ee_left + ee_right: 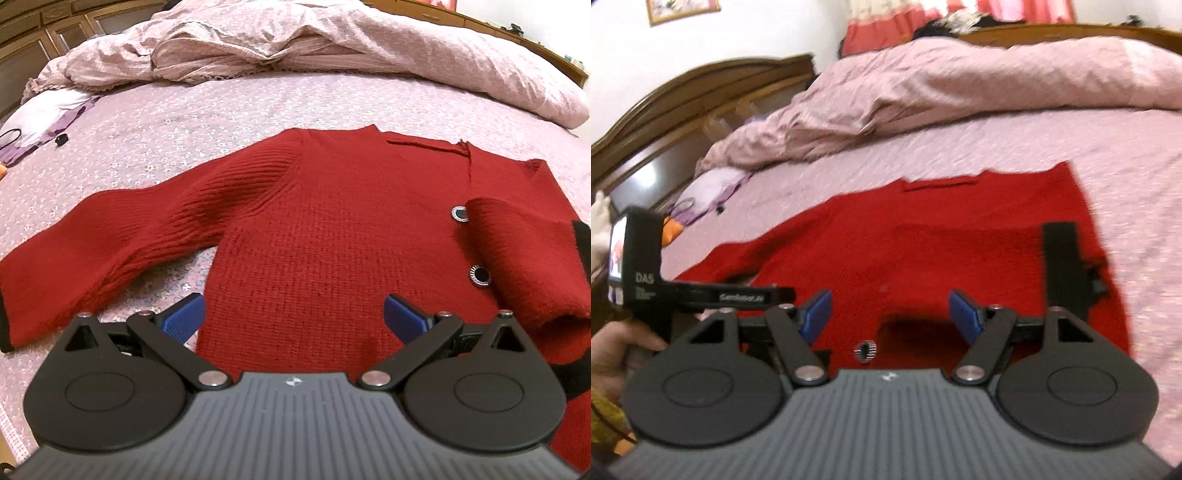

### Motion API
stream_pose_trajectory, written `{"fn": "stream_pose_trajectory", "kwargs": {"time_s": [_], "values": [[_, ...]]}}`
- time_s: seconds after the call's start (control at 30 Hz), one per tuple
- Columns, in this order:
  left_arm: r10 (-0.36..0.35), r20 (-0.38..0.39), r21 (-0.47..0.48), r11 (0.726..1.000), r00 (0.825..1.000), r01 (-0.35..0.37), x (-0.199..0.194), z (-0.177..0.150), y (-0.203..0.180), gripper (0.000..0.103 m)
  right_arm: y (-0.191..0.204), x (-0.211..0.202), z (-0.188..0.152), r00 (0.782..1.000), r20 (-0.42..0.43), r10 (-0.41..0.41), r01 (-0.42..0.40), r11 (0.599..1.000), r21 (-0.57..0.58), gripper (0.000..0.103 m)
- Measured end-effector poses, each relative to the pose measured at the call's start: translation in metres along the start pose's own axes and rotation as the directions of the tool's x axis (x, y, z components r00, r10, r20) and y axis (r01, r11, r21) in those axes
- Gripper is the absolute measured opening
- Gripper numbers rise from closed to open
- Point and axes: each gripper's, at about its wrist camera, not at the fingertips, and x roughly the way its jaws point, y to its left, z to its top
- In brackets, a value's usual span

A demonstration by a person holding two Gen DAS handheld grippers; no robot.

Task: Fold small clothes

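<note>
A small red knit sweater (332,236) with round dark buttons (459,214) lies flat on the bed. Its left sleeve (110,251) stretches out to the left, and its right sleeve (524,258), with a black cuff, is folded in over the body. My left gripper (293,319) hangs open just above the sweater's lower hem, with nothing between its blue pads. In the right wrist view the sweater (923,258) fills the middle, and my right gripper (890,315) stands open above the folded sleeve (997,251), holding nothing. The black cuff (1062,254) lies to its right.
A crumpled pink quilt (332,40) is heaped at the back of the pink bedspread (184,125). White and purple cloth (48,114) lies at the far left. A wooden headboard (683,96) rises behind. A hand holds the left gripper's handle (642,258) at the left.
</note>
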Motion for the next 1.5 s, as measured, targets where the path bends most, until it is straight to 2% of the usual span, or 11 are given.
{"fn": "stream_pose_trajectory", "kwargs": {"time_s": [0.13,0.37,0.5,0.6,0.77,0.93,1.1,1.33,1.4,1.47,1.5], "values": [[-0.011,0.0,0.009,1.0,1.0,0.011,-0.002,-0.002,-0.005,0.103,-0.022,-0.012,0.0,0.991,0.06,-0.122,0.118,0.99,0.074,0.072],[-0.013,0.007,0.028,1.0,1.0,0.012,-0.006,-0.007,-0.006,0.103,-0.062,0.022,-0.009,0.953,-0.019,-0.303,0.301,0.935,0.185,0.072],[0.0,-0.007,0.015,1.0,1.0,0.0,-0.003,-0.009,-0.001,0.103,-0.071,0.029,-0.019,0.957,-0.067,-0.281,0.289,0.933,0.213,0.071],[0.006,-0.009,0.003,1.0,1.0,-0.006,-0.001,-0.01,0.003,0.103,-0.07,0.025,-0.02,0.962,-0.063,-0.267,0.274,0.929,0.25,0.062],[0.011,-0.012,-0.01,1.0,1.0,-0.012,0.001,-0.01,0.008,0.103,-0.06,0.013,-0.01,0.971,0.008,-0.237,0.229,0.947,0.225,0.023],[0.012,-0.011,-0.017,1.0,1.0,-0.012,0.0,-0.011,0.012,0.103,-0.043,0.003,0.001,0.986,0.093,-0.137,0.115,0.971,0.208,0.015],[0.013,0.001,-0.026,1.0,1.0,-0.013,-0.003,-0.012,0.016,0.103,-0.035,-0.004,0.003,0.984,0.124,-0.127,0.105,0.98,0.17,0.015],[0.011,-0.006,-0.025,1.0,1.0,-0.011,-0.002,-0.014,0.017,0.103,-0.051,-0.006,-0.008,0.983,0.074,-0.169,0.148,0.962,0.227,0.017],[0.013,-0.006,-0.026,1.0,1.0,-0.013,-0.002,-0.014,0.018,0.103,-0.055,-0.008,-0.013,0.98,0.056,-0.189,0.169,0.953,0.252,0.031],[0.013,-0.012,-0.031,0.999,1.0,-0.013,-0.001,-0.014,0.018,0.103,-0.059,-0.009,-0.02,0.976,0.044,-0.214,0.193,0.938,0.287,0.066],[0.013,-0.014,-0.032,0.999,1.0,-0.013,-0.001,-0.014,0.018,0.103,-0.061,-0.01,-0.023,0.975,0.046,-0.217,0.192,0.93,0.312,0.067]]}}
